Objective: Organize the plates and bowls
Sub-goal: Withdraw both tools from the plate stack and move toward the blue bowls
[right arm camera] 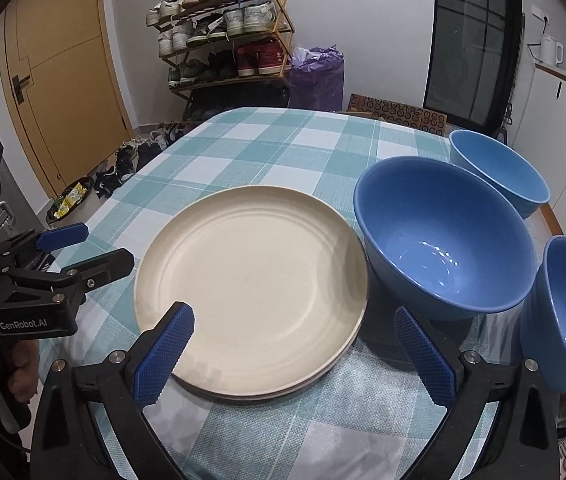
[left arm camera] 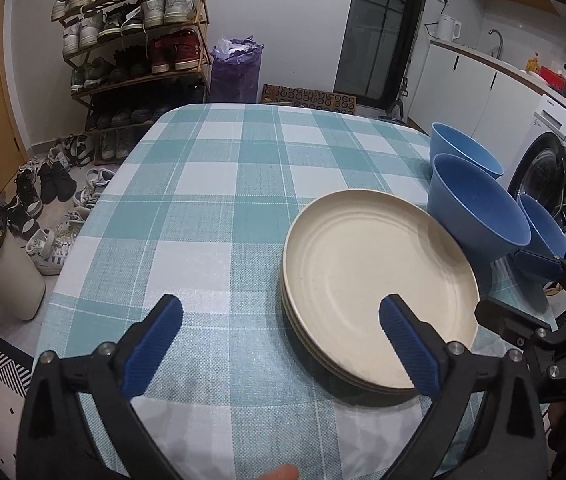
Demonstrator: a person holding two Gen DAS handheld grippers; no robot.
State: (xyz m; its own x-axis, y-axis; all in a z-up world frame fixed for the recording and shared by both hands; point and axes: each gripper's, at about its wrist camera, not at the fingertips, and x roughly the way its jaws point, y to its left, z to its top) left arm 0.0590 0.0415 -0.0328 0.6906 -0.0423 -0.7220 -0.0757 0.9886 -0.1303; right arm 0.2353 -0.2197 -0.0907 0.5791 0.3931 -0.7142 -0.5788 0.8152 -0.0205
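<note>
Plates [right arm camera: 255,280]: smooth, round, cream, stacked

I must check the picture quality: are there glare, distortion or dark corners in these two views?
Left wrist view: strong fisheye bend, black corners, the table edge curved, the plates sharp with no glare. Right wrist view: same bend and dark corners, small light reflections inside the middle bowl.

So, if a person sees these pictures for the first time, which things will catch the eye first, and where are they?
First comes the stack of cream plates in the middle of the checked tablecloth, with three blue bowls standing separately along its right side. Both the left gripper and the right gripper hang open above the near edge, holding nothing. Behind the table, a crowded shoe rack stands against the wall.
</note>
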